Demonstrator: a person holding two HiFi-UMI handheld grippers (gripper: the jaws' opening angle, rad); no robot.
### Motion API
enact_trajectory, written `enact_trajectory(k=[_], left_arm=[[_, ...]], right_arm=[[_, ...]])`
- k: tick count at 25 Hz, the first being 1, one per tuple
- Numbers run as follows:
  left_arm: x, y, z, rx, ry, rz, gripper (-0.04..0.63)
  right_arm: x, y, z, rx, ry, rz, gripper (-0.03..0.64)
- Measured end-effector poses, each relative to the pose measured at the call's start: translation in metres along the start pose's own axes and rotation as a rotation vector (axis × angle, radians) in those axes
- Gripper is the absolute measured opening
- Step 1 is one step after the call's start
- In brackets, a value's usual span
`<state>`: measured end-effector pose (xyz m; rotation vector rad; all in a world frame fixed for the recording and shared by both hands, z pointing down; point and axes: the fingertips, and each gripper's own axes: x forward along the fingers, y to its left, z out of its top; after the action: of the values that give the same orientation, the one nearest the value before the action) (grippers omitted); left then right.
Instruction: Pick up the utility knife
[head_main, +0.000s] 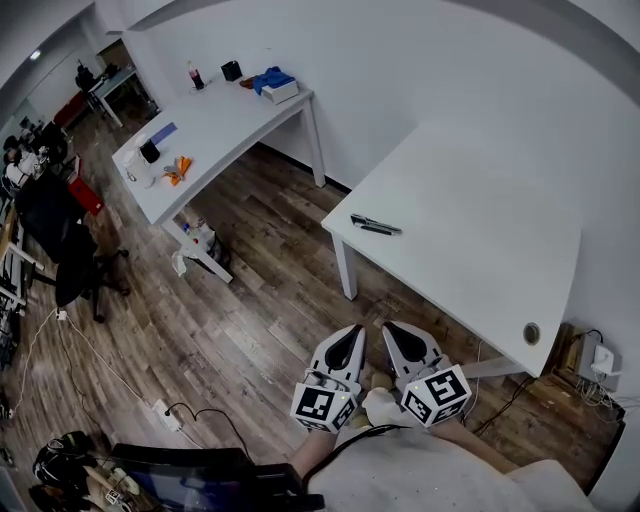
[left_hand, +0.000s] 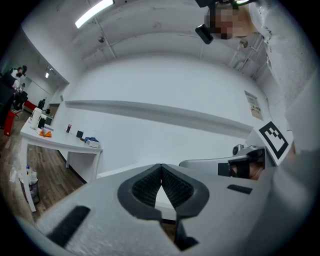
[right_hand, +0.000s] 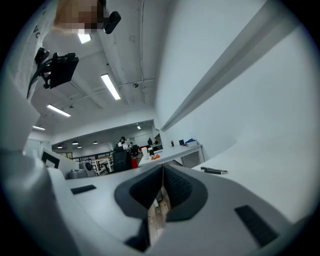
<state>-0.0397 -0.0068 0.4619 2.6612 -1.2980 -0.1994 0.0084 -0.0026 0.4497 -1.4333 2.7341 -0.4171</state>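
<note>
Both held low by the body: L gripper (head_main: 350, 335) & R gripper (head_main: 395, 332) pinched together, nothing in either. The utility knife (head_main: 376, 226) lies near the white table (head_main: 480, 250) left edge, well apart. Tip: open one wide, approach across the handle, squeeze mid-body.

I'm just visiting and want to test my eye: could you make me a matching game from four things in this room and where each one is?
1. dark slim utility knife
2. blue crumpled bundle
3. small orange object
4. left gripper

A. far white table, end away from the wall
B. jaws shut, above the wooden floor
C. near white table, by its left edge
D. far white table, end by the wall

Pairs: 1-C, 2-D, 3-A, 4-B
</note>
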Motion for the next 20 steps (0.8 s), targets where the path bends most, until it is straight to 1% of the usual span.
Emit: enact_trajectory(k=[9, 15, 20], left_arm=[[0.055, 0.018, 0.000, 0.023, 0.003, 0.007, 0.008], [0.086, 0.030, 0.003, 0.028, 0.010, 0.049, 0.008], [0.097, 0.043, 0.001, 0.030, 0.012, 0.098, 0.008]], right_arm=[[0.039, -0.048, 0.013, 0.006, 0.003, 0.033, 0.008], [0.055, -0.074, 0.018, 0.020, 0.020, 0.061, 0.008], [0.062, -0.096, 0.022, 0.025, 0.022, 0.065, 0.008]])
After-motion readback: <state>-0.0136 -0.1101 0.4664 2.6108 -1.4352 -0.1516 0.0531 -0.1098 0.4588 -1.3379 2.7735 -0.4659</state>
